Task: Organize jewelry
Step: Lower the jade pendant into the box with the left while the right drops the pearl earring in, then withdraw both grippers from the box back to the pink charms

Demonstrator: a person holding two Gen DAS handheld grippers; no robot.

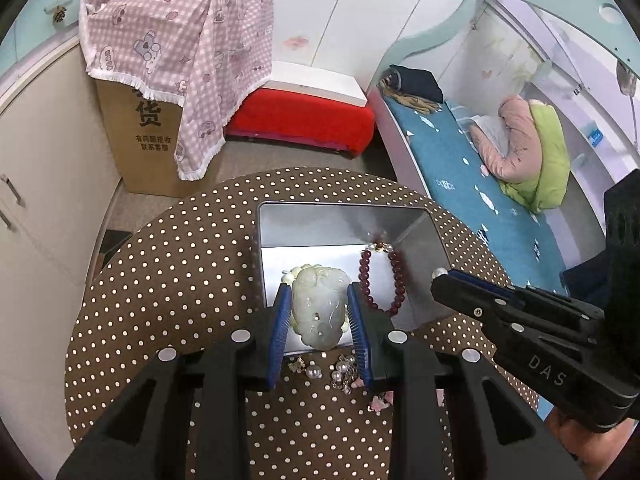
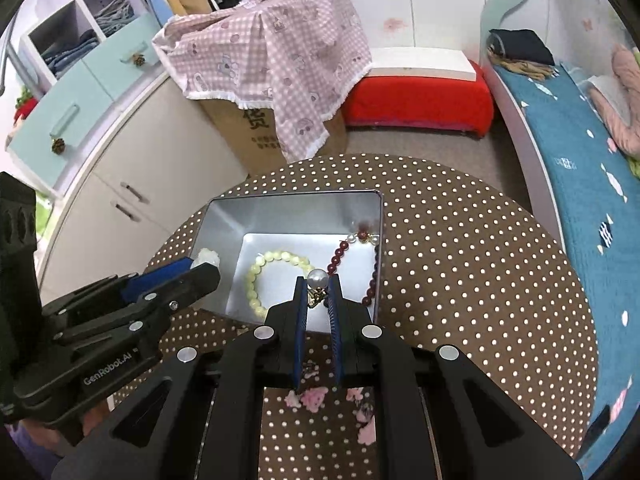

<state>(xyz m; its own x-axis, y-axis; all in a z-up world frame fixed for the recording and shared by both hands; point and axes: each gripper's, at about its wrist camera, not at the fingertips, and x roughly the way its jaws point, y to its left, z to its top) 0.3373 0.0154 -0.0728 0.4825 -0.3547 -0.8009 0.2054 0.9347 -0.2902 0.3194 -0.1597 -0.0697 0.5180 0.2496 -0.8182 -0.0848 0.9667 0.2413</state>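
The left gripper [image 1: 319, 304] clamps a pale jade pendant [image 1: 318, 306] above the metal tin [image 1: 340, 220]. The right gripper [image 2: 317, 294] pinches a pearl earring [image 2: 317, 280] over the tin, where yellow [image 2: 260, 280] and dark red [image 2: 340, 256] bead bracelets lie.

One metal tin [image 2: 280, 216] on one dotted round table [image 2: 460, 280]. Two bead bracelets: one pale yellow [image 2: 260, 276], one dark red [image 2: 340, 256]. One jade pendant [image 1: 318, 304]. One pearl earring [image 2: 317, 279]. Two grippers: left [image 1: 318, 308], right [image 2: 318, 292]. One cardboard box [image 2: 248, 140].
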